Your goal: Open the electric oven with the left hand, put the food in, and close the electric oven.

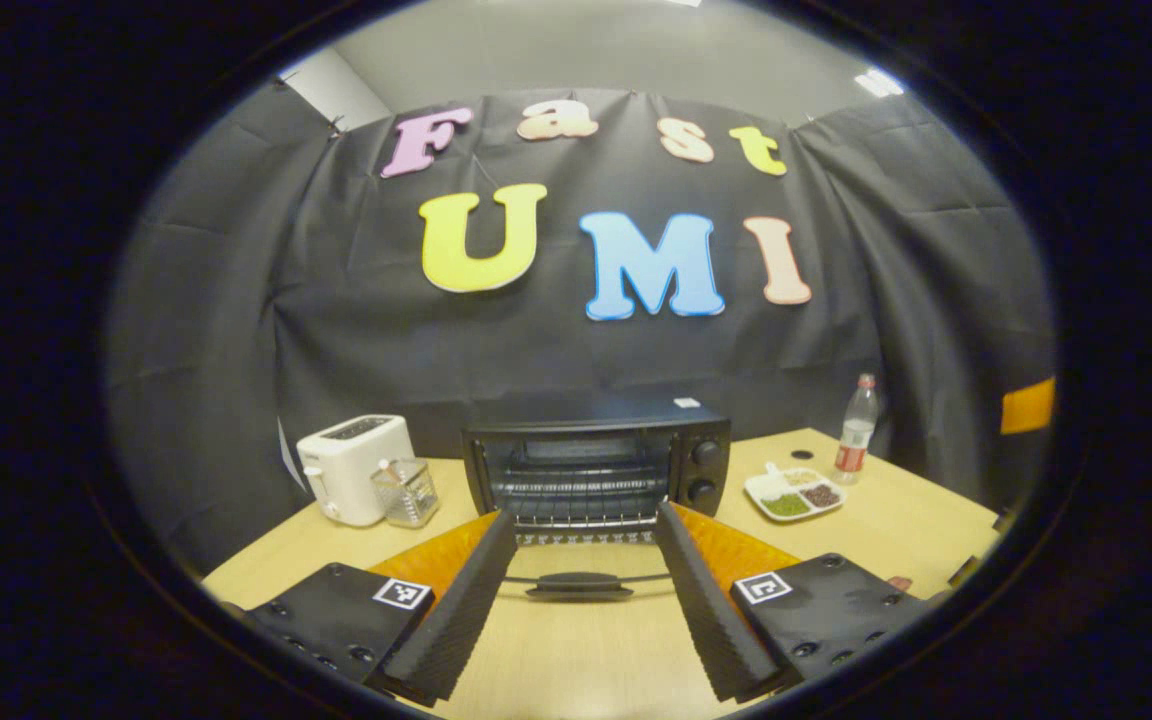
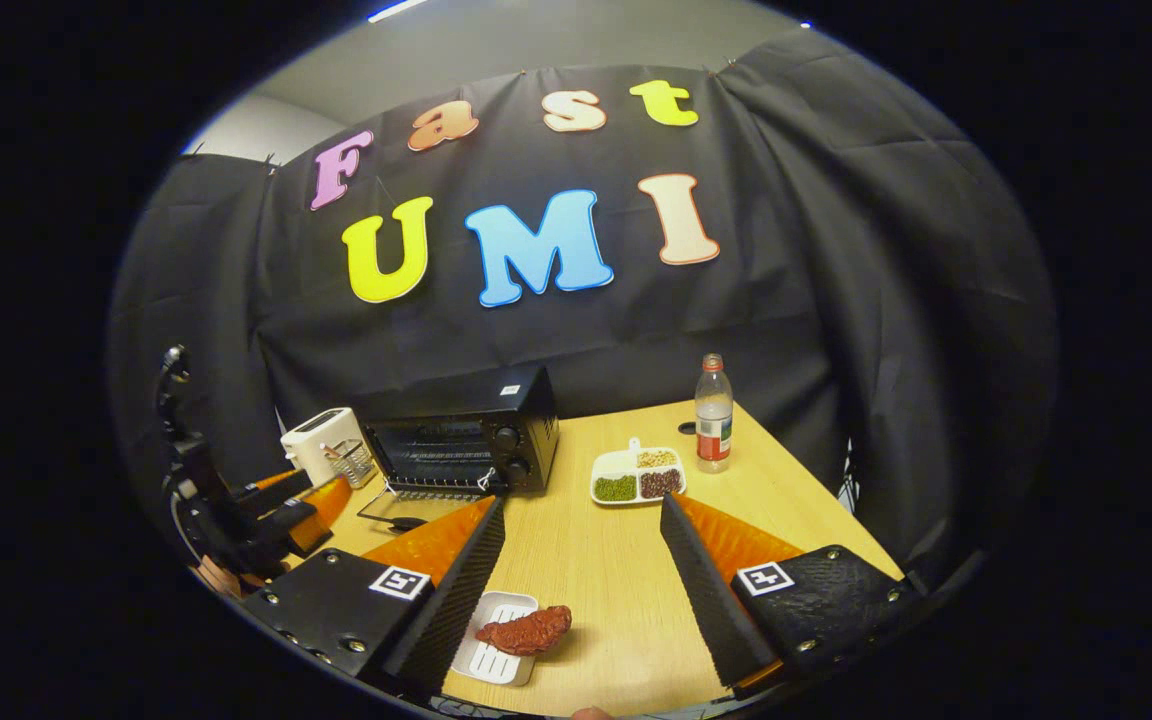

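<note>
The black electric oven (image 1: 596, 460) stands at the back of the table with its door (image 1: 576, 560) folded down flat and its wire rack showing. The door handle (image 1: 578, 586) lies between the spread fingers of my left gripper (image 1: 586, 515), which is open and not pressing on it. In the right gripper view the oven (image 2: 466, 430) is at the back left, with the left gripper (image 2: 321, 495) in front of it. A reddish-brown piece of food (image 2: 526, 630) rests on a small white tray (image 2: 491, 655) near the left finger of my open right gripper (image 2: 583, 503).
A white toaster (image 1: 351, 465) and a clear container (image 1: 406, 490) stand left of the oven. To its right are a divided plate of beans (image 1: 794, 492) and a plastic bottle (image 1: 856, 430). The wooden table (image 2: 616, 560) ends at the black cloth wall.
</note>
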